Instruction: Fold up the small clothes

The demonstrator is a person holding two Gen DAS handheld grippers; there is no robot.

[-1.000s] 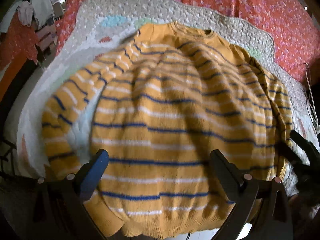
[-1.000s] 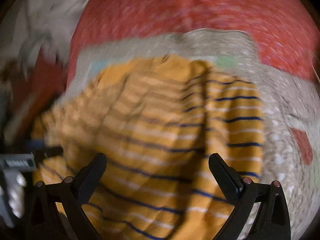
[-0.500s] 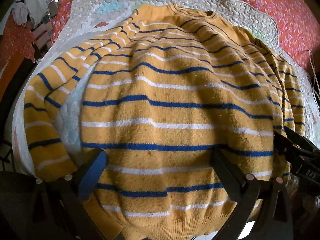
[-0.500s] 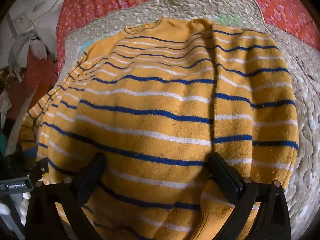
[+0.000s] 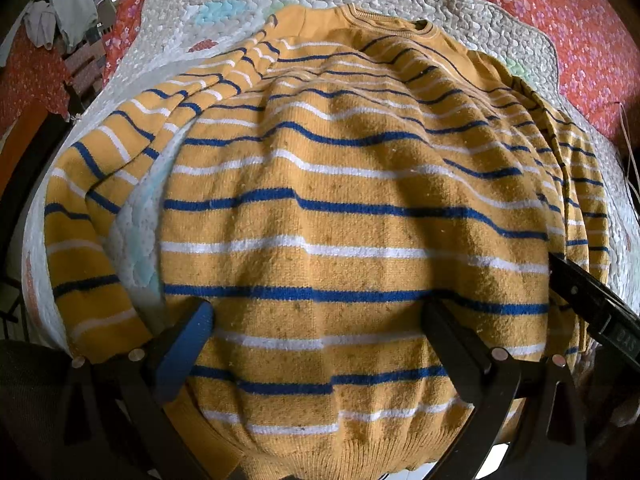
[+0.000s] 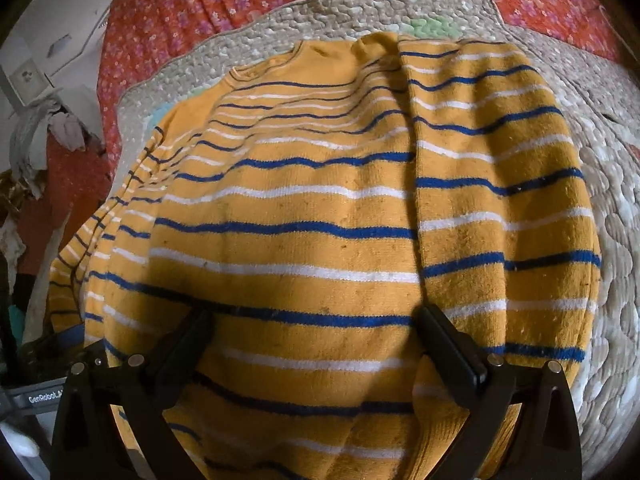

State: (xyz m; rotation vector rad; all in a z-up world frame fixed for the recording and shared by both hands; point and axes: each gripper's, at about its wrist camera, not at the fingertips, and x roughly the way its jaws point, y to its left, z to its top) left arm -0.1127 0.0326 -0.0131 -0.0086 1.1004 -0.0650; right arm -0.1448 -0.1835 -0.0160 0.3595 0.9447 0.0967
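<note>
Left gripper point(image 5: 316, 344): fingers spread wide, nothing between them but the sweater surface below. Blue-padded left finger point(image 5: 186, 346) sits over the gap where the sleeve meets the body; the other finger point(image 5: 452, 350) is over the lower body, near the hem. Whether the tips touch the knit cannot be told.

Right gripper point(image 6: 312, 344): fingers likewise spread, not pinching anything. Its right finger point(image 6: 448, 346) lies along the edge of the sleeve that is folded in over the body; its left finger point(image 6: 184, 344) is over the lower body. This gripper also shows at the right edge of the left wrist view, low beside the sweater's side.

Sweater point(image 5: 344, 216): mustard yellow with blue and white stripes, lying flat, collar away from the grippers, hem toward them. One sleeve point(image 6: 496, 200) is folded over the body; the other sleeve point(image 5: 100, 200) lies out to the side, curving down along the body.

Under it, a pale quilted mat point(image 5: 400, 0), sweater roughly central, collar near the far edge. Mat rests on a red flowered bedspread point(image 6: 240, 0).
</note>
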